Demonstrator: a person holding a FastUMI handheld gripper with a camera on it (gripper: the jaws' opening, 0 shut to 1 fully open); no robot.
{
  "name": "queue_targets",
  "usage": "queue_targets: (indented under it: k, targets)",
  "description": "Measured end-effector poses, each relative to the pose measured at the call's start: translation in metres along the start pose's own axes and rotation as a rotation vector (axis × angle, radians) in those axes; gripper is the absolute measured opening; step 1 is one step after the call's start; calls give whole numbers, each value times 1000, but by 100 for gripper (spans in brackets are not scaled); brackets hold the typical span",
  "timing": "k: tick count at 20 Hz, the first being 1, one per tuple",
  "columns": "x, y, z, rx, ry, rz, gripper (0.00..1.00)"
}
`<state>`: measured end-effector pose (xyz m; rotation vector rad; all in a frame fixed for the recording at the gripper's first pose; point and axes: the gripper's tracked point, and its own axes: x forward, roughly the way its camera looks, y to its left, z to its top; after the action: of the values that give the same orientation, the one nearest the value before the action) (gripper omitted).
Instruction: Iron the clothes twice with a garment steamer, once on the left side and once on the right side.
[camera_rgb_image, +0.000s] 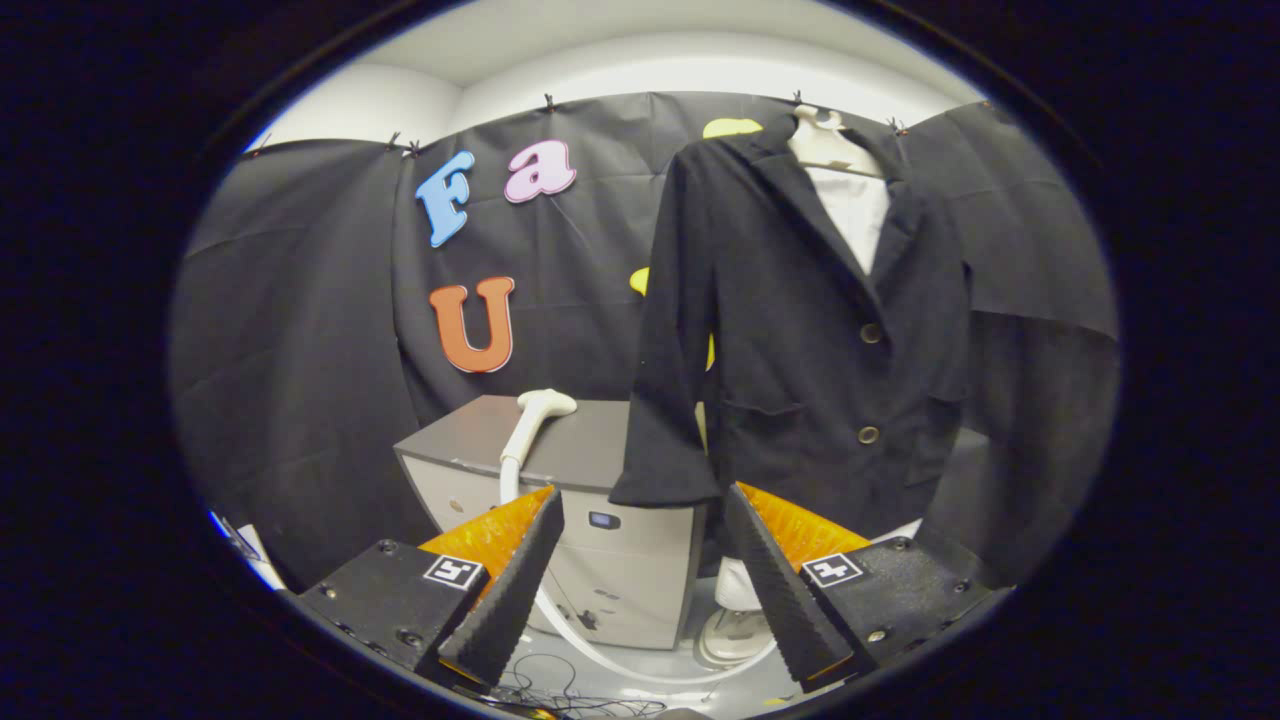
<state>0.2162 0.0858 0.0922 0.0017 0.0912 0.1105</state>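
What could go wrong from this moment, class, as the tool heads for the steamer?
1. The tool is open and holds nothing; the steamer head rests loosely on top of the grey cabinet, so a clumsy approach might knock it off.
2. Its white hose loops down to the floor among thin cables; lifting the head could snag them.
3. The dark jacket hangs freely from a hanger, so pressing might swing it.

Sharp focus, bright overhead light, dim below; fisheye-curved edges
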Motion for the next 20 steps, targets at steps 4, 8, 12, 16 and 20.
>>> queue_targets:
  k: [4, 8, 12, 16, 20]
  targets:
    - [77, 41, 20, -6, 42, 61, 100]
    - [148, 88, 21, -13, 113, 113, 100]
    - [205, 123, 10, -32, 194, 135, 100]
    - [260, 143, -9, -48, 274, 120, 100]
    - [307, 158, -24, -61, 342, 92, 98]
